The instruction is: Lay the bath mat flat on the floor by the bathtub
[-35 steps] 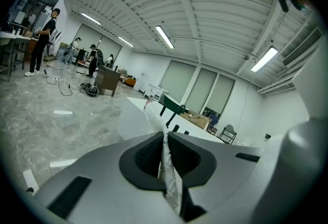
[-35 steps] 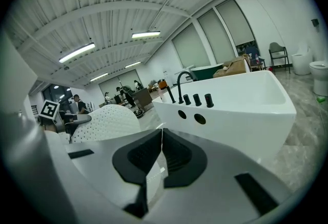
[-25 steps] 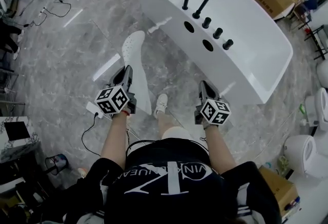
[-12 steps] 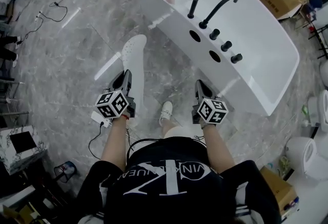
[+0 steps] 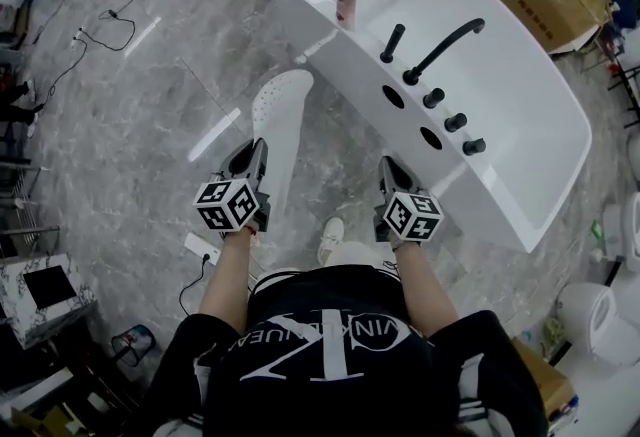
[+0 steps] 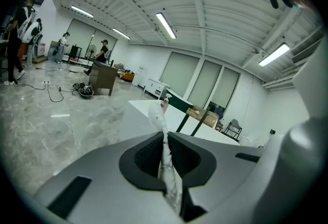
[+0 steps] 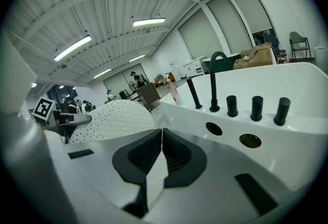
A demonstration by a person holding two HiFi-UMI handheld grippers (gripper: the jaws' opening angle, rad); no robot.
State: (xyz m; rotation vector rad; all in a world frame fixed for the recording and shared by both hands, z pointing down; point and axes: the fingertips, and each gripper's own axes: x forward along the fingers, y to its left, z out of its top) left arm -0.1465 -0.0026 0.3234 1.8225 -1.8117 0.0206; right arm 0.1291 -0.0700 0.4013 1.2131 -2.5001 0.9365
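— Hanging where, the bath mat [image 5: 283, 105]?
— Held up beside the bathtub [image 5: 338, 53], reaching forward from both claws. The left gripper [image 5: 257, 147] is clenched on one edge, and the right gripper [image 5: 389, 165] pinches another.

Overhead plus jaw-level views; shared bathtub [image 5: 510, 55]

White dotted bath mat [image 5: 285, 110], white bathtub [image 5: 540, 105], black faucet [image 5: 411, 76], grey marbled floor [image 5: 130, 125].
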